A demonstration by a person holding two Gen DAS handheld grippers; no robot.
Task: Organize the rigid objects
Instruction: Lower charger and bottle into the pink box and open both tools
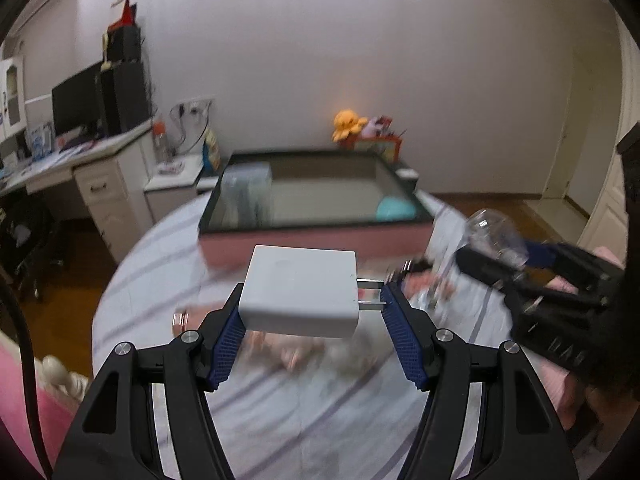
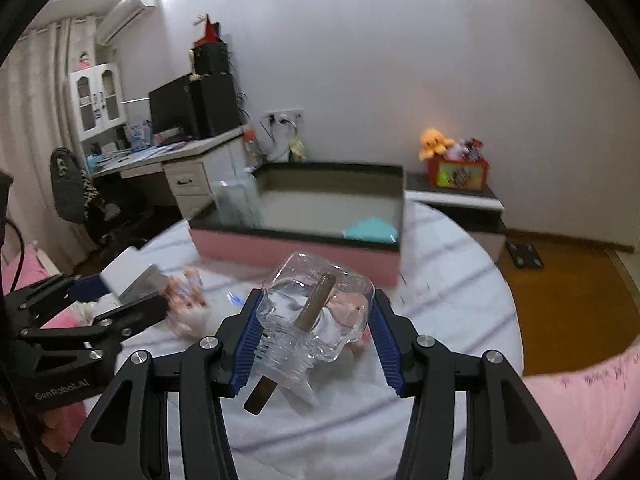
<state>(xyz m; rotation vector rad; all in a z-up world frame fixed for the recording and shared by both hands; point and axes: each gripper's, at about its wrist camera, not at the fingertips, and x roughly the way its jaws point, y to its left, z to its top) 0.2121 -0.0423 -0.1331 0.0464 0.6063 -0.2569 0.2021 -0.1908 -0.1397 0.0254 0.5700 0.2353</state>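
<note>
Both grippers hold an item in the air above the striped bed, short of the pink box.

The left gripper (image 1: 312,300) is clamped across a white charger (image 1: 300,292): one blue pad presses its left side and the other meets the two metal prongs (image 1: 370,294) that stick out to the right, so the block sits level between the fingers, slightly left of centre. The right gripper (image 2: 316,316) is closed on a clear glass bottle (image 2: 316,308), with a brown stick (image 2: 292,340) running through its neck and out toward the camera; the bottle lies tilted between the pads, neck nearest the gripper body. Beyond both, the open pink box (image 1: 316,240) rests on the bed (image 1: 280,420), with a teal object (image 1: 396,208) in its far right corner and a clear container (image 1: 244,196) at its left end.
</note>
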